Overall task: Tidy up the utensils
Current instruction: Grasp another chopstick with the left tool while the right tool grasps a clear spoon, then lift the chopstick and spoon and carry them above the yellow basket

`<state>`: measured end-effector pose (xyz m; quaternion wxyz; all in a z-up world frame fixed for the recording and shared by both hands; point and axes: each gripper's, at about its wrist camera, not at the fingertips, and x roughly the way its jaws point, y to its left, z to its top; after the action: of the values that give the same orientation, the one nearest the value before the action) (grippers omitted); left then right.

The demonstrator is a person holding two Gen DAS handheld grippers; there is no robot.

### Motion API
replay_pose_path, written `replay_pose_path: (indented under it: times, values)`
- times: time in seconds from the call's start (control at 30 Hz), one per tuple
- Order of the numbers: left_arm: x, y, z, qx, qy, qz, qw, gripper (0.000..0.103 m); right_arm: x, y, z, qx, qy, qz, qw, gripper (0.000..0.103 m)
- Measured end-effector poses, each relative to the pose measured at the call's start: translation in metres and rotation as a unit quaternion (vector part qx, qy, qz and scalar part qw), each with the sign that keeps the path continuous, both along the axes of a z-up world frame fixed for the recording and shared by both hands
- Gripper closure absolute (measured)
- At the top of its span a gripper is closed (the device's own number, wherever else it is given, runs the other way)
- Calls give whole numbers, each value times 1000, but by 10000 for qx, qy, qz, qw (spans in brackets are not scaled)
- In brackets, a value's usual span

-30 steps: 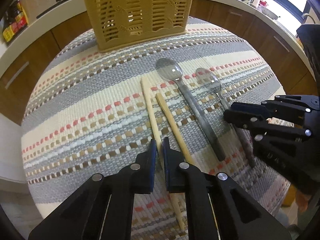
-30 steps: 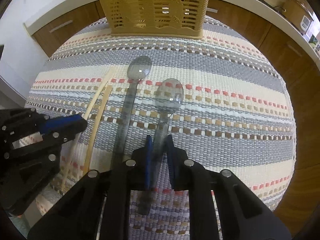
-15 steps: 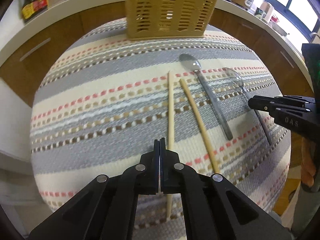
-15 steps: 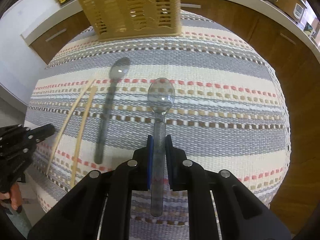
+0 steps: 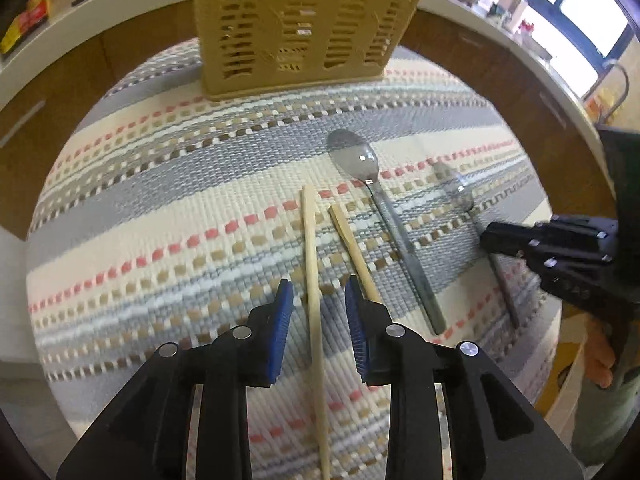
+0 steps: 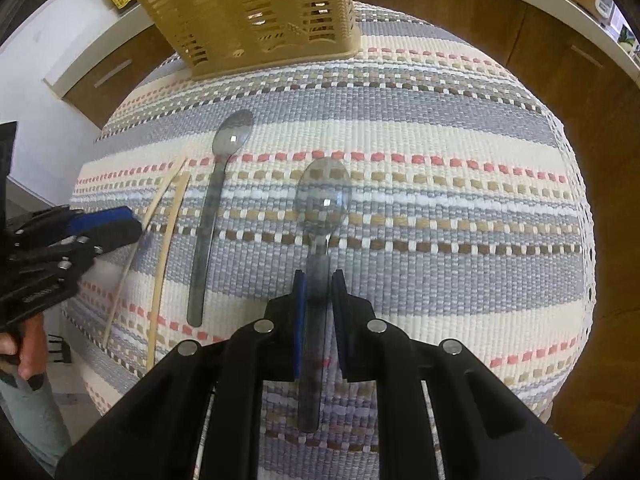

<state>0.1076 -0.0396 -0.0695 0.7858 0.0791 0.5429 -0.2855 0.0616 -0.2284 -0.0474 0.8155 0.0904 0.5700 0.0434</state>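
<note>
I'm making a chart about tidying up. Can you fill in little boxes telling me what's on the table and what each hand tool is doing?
Surface: striped woven cloth on a round table
Basket: tan slotted basket, upright at the far edge
Chopsticks: two; left chopstick between the open fingers of the left gripper, right chopstick beside it
Spoons: two clear grey ones; far spoon lying on the cloth, near spoon with its handle between the fingers of the right gripper
Right gripper: closed on the near spoon
Left gripper: open, holding nothing

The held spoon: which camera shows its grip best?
Right wrist view: the spoon runs centrally, its handle clamped between the right tongs. The left wrist view shows it blurred at the edge, partly hidden behind those tongs.
</note>
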Motion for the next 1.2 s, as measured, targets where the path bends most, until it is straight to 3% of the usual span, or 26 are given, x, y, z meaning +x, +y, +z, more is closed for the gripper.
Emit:
replay_pose_path:
  times: [0.17, 0.3, 0.4, 0.43, 0.47, 0.5, 0.53, 0.67, 0.77, 0.9, 1.07, 1.2]
  values:
    - [8, -18, -4, 316, -8, -243, 9992, 78, 11, -5, -2, 57, 182, 17, 9998, 90]
    - [9, -36, -4, 616, -98, -379, 9973, 75, 21, 6, 0, -75, 186, 110, 9997, 77]
    - [3, -51, -6, 953, -337, -536, 9934, 75, 27, 15, 0, -262, 170, 137, 9994, 77]
    - [2, -53, -6, 983, -373, -533, 9930, 77, 30, 18, -1, -285, 170, 143, 9993, 77]
    - [2, -52, -6, 1005, -421, -483, 9929, 86, 30, 19, 0, -334, 155, 165, 9992, 78]
    - [3, -52, -6, 1025, -445, -437, 9928, 98, 31, 21, 0, -374, 137, 181, 9990, 86]
    - [3, -51, -6, 985, -427, -392, 9934, 99, 31, 22, 0, -452, 112, 202, 9987, 91]
    - [3, -43, -4, 741, -450, -232, 9960, 99, 29, 36, -1, -604, -33, 284, 9978, 93]
    - [-9, -33, 5, 449, -531, -178, 9974, 99, 19, 43, 16, -678, -507, 352, 9958, 93]
    - [-27, -17, 43, -112, -1096, 8, 9939, 99, 9, 50, 53, -860, -1254, 413, 9875, 93]
    - [-34, 5, 104, -885, -1695, 280, 9812, 99, 0, 42, 98, -645, -2062, 351, 9757, 93]
    - [-26, 15, 154, -1472, -2313, 558, 9601, 99, -2, 32, 134, -492, -2653, 336, 9623, 93]
